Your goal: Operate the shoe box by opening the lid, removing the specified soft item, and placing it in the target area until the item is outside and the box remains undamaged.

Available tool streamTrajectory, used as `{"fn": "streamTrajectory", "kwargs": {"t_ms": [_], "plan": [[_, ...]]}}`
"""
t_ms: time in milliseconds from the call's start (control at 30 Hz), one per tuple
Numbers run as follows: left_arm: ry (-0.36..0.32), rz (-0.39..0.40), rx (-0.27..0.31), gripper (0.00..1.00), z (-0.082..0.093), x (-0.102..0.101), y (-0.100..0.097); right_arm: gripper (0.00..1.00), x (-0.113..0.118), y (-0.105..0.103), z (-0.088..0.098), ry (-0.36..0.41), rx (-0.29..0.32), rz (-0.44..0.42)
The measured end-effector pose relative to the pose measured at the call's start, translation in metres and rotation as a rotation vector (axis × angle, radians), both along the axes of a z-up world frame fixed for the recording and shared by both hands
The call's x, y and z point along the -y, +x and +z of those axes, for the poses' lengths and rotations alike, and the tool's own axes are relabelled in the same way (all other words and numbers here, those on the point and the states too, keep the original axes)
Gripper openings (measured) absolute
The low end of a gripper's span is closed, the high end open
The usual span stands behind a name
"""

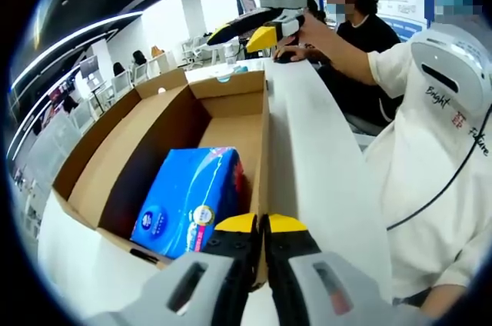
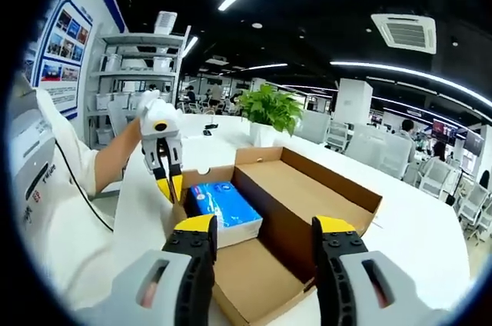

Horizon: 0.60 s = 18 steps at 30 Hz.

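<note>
Left gripper view: left tool (image 1: 260, 226) sitting closed on shoe box (image 1: 165, 122) wall.
Tissue pack (image 2: 224, 207): glossy blue, lying inside box.
Right tool (image 2: 265, 237): hovering open above box.
Worktop (image 2: 415, 226): white.

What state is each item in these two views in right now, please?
shoe box: open, lid folded back, upright on the white table.
blue tissue pack: lying inside the box at one end, not gripped.
left gripper: shut, empty, at the box wall near the pack.
right gripper: open, empty, above the box.
</note>
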<state>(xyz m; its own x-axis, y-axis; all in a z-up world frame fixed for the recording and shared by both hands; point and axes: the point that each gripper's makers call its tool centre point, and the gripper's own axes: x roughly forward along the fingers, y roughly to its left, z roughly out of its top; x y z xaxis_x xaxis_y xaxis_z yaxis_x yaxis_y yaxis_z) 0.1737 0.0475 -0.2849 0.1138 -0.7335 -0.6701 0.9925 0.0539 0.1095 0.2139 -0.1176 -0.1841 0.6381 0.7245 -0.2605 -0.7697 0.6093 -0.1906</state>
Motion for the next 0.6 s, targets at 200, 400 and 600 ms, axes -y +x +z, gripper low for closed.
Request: {"fn": "streamTrajectory", "kwargs": {"t_ms": [200,400,600], "plan": [[0.004,-0.004,-0.004,0.03,-0.0004,0.0007,-0.0004,0.50,-0.0009,-0.0010,0.0033,0.007,-0.014,0.013],[0.001,-0.010,0.003,0.03,-0.0003,0.0011,-0.0007,0.49,-0.0061,-0.0031,0.0065,-0.028,0.011,0.029],[0.009,0.022,-0.042,0.03,-0.0008,0.0010,0.0003,0.50,-0.0088,0.0066,0.0058,-0.072,-0.007,0.036]]}}
